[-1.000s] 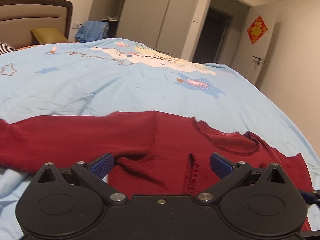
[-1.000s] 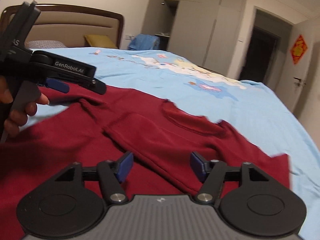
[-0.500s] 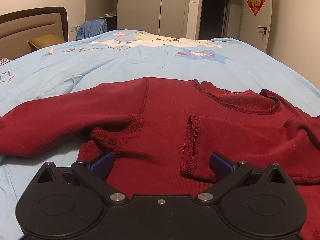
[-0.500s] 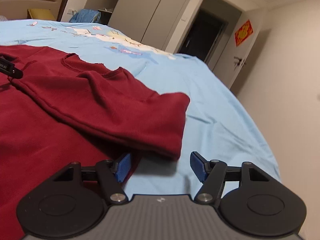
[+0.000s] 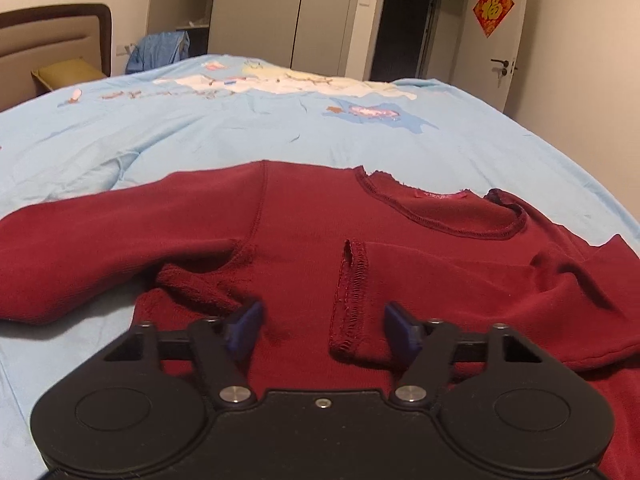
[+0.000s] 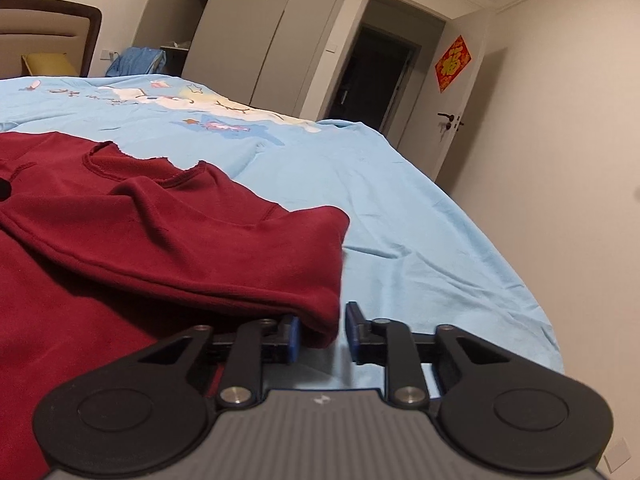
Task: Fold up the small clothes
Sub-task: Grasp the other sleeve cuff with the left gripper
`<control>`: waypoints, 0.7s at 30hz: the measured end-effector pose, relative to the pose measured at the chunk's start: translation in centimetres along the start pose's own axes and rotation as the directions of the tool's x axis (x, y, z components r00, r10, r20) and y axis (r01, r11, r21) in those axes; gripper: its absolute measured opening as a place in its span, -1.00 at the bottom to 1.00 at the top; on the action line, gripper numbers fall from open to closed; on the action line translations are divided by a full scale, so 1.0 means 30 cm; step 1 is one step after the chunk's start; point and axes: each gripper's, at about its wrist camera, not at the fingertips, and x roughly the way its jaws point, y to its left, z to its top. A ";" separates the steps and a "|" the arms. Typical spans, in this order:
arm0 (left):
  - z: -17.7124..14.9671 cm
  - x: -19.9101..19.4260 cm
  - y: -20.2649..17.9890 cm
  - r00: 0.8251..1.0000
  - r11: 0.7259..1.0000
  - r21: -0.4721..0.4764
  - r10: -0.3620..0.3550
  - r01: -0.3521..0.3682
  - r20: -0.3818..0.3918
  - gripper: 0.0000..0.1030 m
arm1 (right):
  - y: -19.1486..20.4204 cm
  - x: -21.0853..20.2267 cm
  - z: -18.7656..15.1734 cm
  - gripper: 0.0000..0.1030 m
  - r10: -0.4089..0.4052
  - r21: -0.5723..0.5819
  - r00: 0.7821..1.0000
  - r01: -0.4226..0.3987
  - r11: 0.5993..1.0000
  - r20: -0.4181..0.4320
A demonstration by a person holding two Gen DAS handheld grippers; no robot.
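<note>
Lying on bed (image 5: 280, 128): maroon sweater (image 5: 304, 232), sleeve folded. Left gripper (image 5: 322, 326) parted, empty; right gripper (image 6: 322, 334) narrowed around fold, 12 o'clock. Risk: shallow bite slips.

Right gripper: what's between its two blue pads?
In the right wrist view, the red sweater's folded sleeve corner sits between the right gripper's open pads.

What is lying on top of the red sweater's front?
One sleeve of the red sweater is folded across its chest, cuff near the left gripper. The fabric beneath that sleeve is hidden. The other sleeve lies spread on the blue bedspread.
</note>
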 end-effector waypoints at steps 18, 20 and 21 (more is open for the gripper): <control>-0.038 -0.060 0.016 1.000 0.999 -0.039 -0.008 0.008 -0.013 -1.00 | -0.001 -0.052 -0.039 -0.80 0.010 0.142 0.996 0.002 0.990 -0.088; -0.030 -0.071 0.029 0.999 0.997 -0.063 -0.039 0.038 -0.017 -0.94 | 0.000 -0.060 -0.038 -0.78 0.014 0.141 0.995 -0.001 0.990 -0.095; -0.027 -0.079 0.036 0.999 0.997 -0.068 -0.042 0.041 -0.014 -0.81 | -0.001 -0.068 -0.038 -0.76 0.013 0.139 0.995 0.000 0.990 -0.097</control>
